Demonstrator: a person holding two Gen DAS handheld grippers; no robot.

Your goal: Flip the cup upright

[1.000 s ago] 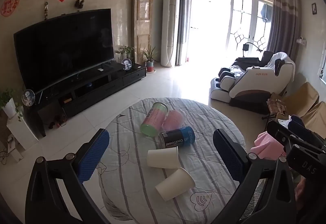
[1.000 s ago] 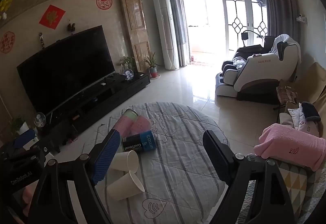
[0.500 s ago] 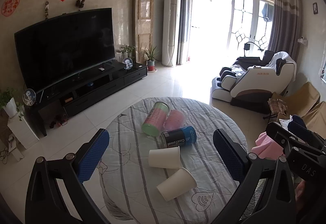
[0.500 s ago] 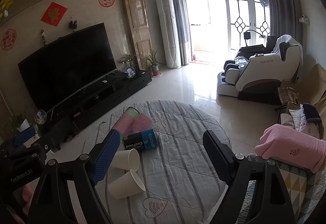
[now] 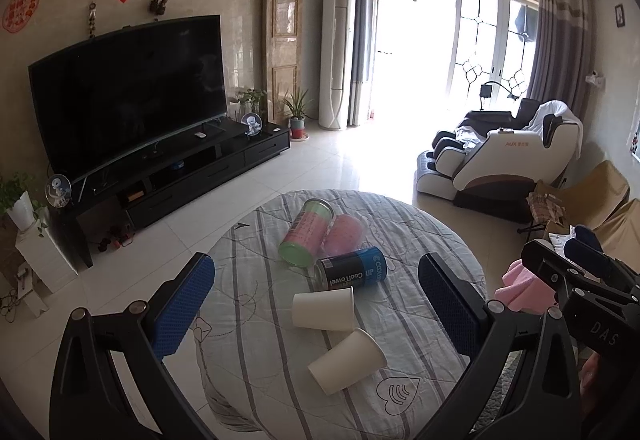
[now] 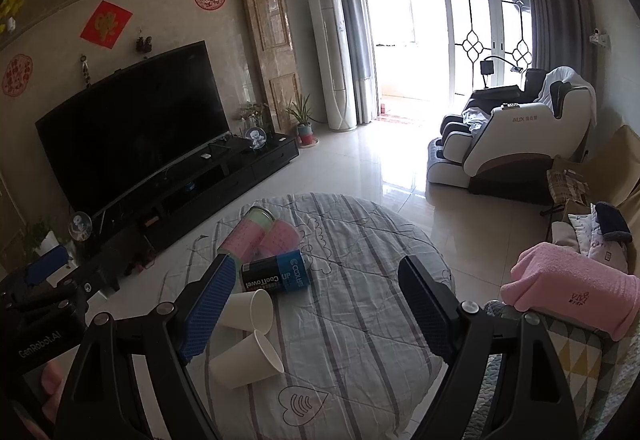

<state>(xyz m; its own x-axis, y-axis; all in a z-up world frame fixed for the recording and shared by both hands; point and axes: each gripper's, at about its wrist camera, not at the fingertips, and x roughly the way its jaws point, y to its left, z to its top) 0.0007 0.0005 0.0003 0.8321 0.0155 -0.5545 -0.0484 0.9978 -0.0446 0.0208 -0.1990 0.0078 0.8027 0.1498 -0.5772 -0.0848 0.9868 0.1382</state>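
Two white paper cups lie on their sides on a round table with a striped grey cloth [image 5: 420, 240]. The near cup [image 5: 347, 360] [image 6: 246, 362] lies toward the front edge. The far cup [image 5: 323, 308] [image 6: 250, 311] lies just behind it. My left gripper [image 5: 316, 304] is open and empty, held above and before the table. My right gripper [image 6: 318, 300] is open and empty, held to the right of the cups; its left finger [image 6: 208, 310] overlaps the far cup in view.
Three canisters lie behind the cups: a blue-black one [image 5: 351, 272], a pink-green one [image 5: 306, 232] and a pink one [image 5: 344, 234]. A pink towel [image 6: 576, 288] lies on a sofa arm at right. A TV stand [image 5: 180, 167] and massage chair [image 5: 500, 163] stand beyond.
Both views have shifted slightly; the table and cups sit a little higher and closer in frame. Both grippers stay open. The cups have not moved.
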